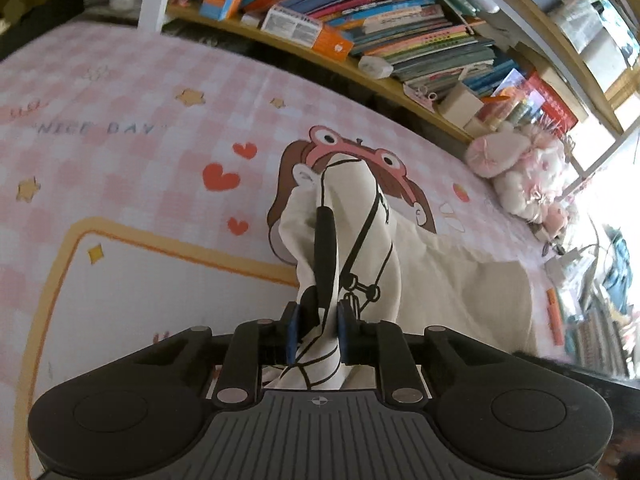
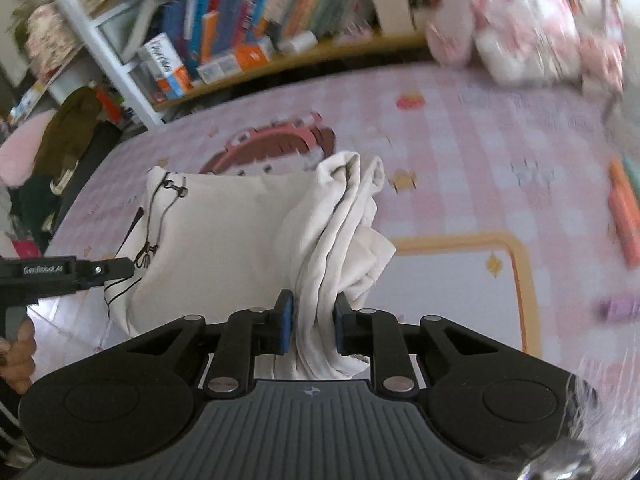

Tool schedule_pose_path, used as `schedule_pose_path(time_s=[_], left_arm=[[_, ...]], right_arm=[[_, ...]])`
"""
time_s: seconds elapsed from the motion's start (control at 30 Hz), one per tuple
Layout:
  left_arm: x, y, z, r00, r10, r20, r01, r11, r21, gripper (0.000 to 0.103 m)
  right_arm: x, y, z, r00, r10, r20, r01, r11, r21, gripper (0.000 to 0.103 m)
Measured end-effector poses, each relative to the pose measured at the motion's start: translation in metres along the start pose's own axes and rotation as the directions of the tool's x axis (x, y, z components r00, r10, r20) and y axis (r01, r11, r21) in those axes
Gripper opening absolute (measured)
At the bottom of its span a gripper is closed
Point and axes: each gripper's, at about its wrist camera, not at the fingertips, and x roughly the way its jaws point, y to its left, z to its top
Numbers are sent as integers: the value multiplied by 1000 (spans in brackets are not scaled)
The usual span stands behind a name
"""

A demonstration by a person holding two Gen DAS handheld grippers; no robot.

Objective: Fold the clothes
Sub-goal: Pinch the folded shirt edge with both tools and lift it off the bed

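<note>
- The garment (image 1: 460, 280) is cream-white soft cloth with thin black line drawings printed on it; it hangs crumpled and stretched above the mat (image 1: 140, 128), between the two grippers.
- The left gripper (image 1: 316, 332) has its jaws pressed together on a bunched printed edge of the garment, the cloth squeezed between blue pads.
- The right gripper (image 2: 312, 320) has its jaws pinching a thick, rope-like gather of plain folds of the same garment (image 2: 224, 232).
- In the right wrist view, the left gripper (image 2: 120, 270) shows as a black bar clamped on the garment's printed corner, with a hand (image 2: 16, 360) below it.
- The mat is smooth, pink-and-white checked, printed with hearts, stars and a cartoon face.
- Beyond the mat, a wooden shelf (image 1: 400, 80) holds stacked and leaning books, with small boxes among them.
- At the mat's far edge, beside the shelf, lies a fluffy pink-and-white plush toy (image 1: 524, 168).
</note>
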Motion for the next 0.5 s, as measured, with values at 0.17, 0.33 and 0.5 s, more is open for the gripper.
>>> schedule_pose_path(time_s=[0.17, 0.33, 0.5], left_arm=[[7, 10, 1, 999, 6, -40, -7, 1000, -30, 25], [20, 20, 2, 997, -7, -74, 1, 997, -81, 36], [26, 22, 0, 997, -24, -68, 16, 993, -114, 29]], right_arm=[[9, -20, -1, 998, 22, -63, -13, 989, 149, 34], [17, -43, -4, 995, 70, -75, -43, 950, 311, 45], [26, -39, 3, 994, 77, -73, -51, 951, 305, 45]])
